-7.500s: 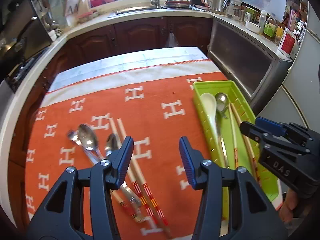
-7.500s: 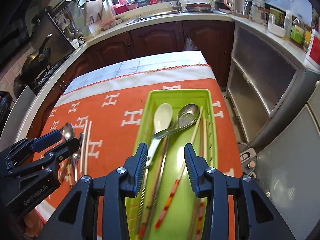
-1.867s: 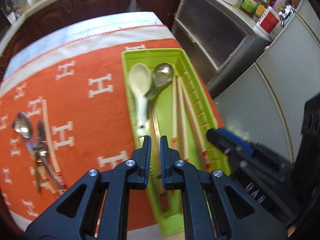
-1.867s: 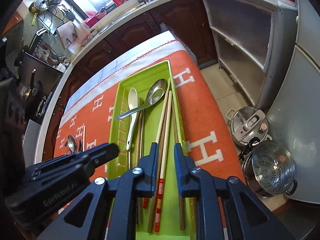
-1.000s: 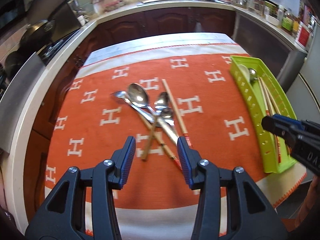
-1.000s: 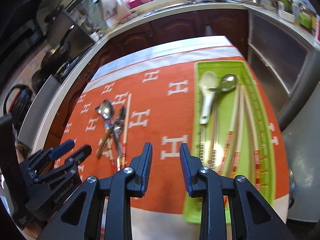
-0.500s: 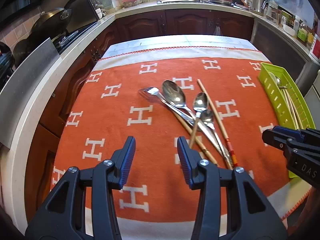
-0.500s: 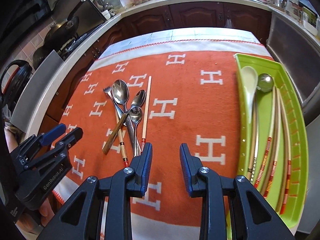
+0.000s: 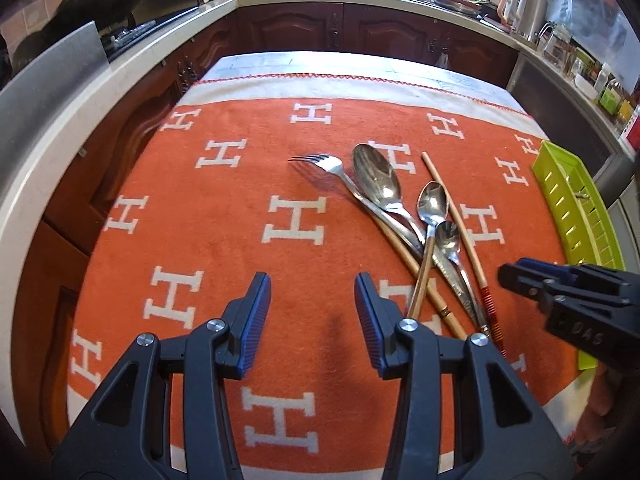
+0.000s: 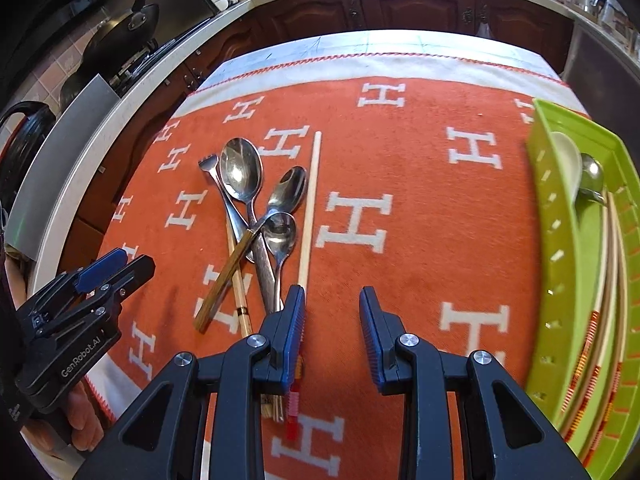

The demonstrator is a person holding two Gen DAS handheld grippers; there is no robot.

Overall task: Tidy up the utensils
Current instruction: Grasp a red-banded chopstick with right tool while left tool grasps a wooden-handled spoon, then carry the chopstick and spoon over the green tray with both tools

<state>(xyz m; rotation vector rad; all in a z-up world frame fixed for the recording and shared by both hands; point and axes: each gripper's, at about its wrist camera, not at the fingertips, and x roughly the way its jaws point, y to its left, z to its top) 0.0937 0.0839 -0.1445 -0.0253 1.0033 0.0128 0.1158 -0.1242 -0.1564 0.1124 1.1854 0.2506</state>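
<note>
1. since half a second ago both views sit closer over the orange cloth (image 9: 296, 184), and the loose pile of cutlery looks bigger; the pile itself lies the same way.
2. nearly two seconds back both claws were pinched almost closed over the green tray (image 10: 560, 248); now both are spread apart and away from it.
3. the left claw (image 9: 312, 312) is released, fingers wide, holding nothing, over bare cloth just left of the pile.
4. the right claw (image 10: 332, 324) is released too and grips nothing; its left finger (image 10: 294, 332) sits over the lower end of the lone chopstick (image 10: 310, 208), contact unclear.
5. still loose on the cloth: a fork (image 9: 332, 168), a big spoon (image 9: 376, 180), two small spoons, a wooden-handled spoon (image 10: 256, 232) and chopsticks, crossing each other.
6. the tray stands at the cloth's right edge with a white spoon (image 10: 568, 160), a metal spoon (image 10: 592, 176) and chopsticks inside.
</note>
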